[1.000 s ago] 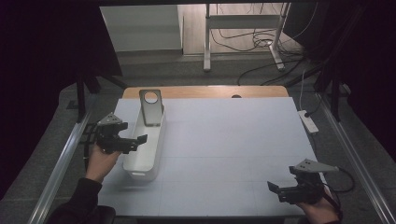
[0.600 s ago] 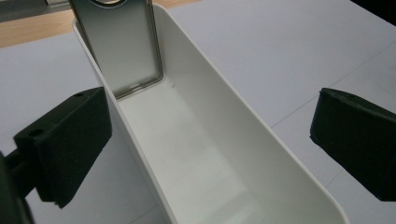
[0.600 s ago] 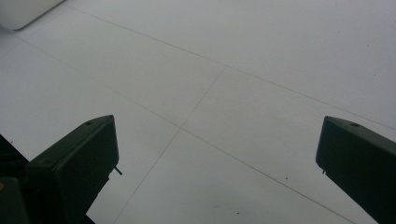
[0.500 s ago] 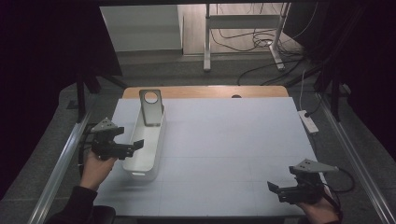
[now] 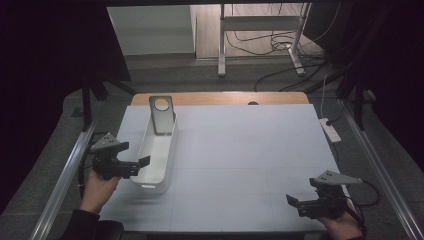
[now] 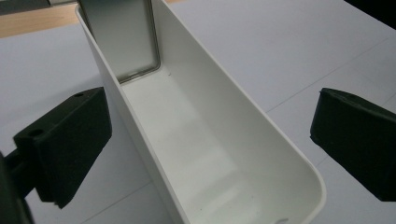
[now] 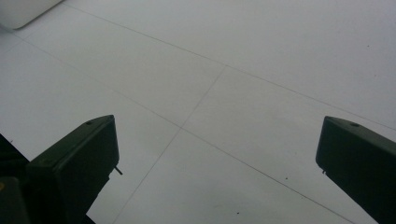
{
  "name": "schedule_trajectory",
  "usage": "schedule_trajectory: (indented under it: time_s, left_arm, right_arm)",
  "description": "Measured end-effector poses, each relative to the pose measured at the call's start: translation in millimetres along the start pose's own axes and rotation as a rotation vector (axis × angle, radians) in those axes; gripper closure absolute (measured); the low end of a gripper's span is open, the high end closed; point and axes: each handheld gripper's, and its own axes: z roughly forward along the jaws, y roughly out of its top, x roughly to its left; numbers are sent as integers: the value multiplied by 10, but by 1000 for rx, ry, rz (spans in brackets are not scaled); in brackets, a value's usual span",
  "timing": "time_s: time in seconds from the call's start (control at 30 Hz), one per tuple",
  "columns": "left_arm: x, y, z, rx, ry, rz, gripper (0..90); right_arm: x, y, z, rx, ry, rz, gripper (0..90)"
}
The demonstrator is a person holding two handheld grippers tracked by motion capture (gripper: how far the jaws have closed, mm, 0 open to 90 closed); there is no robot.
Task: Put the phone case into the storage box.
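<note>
White bin [image 5: 156, 152] lies on the table's [image 5: 250, 150] left side, its long axis running away from the person, a metal plate [image 5: 162, 114] propped at its far end. Left gripper [image 5: 134, 166], jaws apart, straddles the near end. Right gripper [image 5: 300, 202], also spread, rests well apart.

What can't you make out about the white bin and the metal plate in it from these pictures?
- metal plate: its top is cut off by the upper edge of the left gripper view.
- white bin: its outer left wall is hidden in the high view, partly by the left gripper.
- Bin's near end: cut off by the bottom edge of the left gripper view.
</note>
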Motion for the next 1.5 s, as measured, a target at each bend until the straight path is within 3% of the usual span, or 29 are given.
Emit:
schedule_trajectory:
  time_s: [1.2, 1.5]
  left_arm:
    - [-182, -395, -391, -49, 12, -20, 0]
    - [-206, -525, -461, -41, 31, -22, 0]
  right_arm:
    - [6, 0, -5, -1, -2, -6, 0]
    - [8, 0, -5, 0, -2, -8, 0]
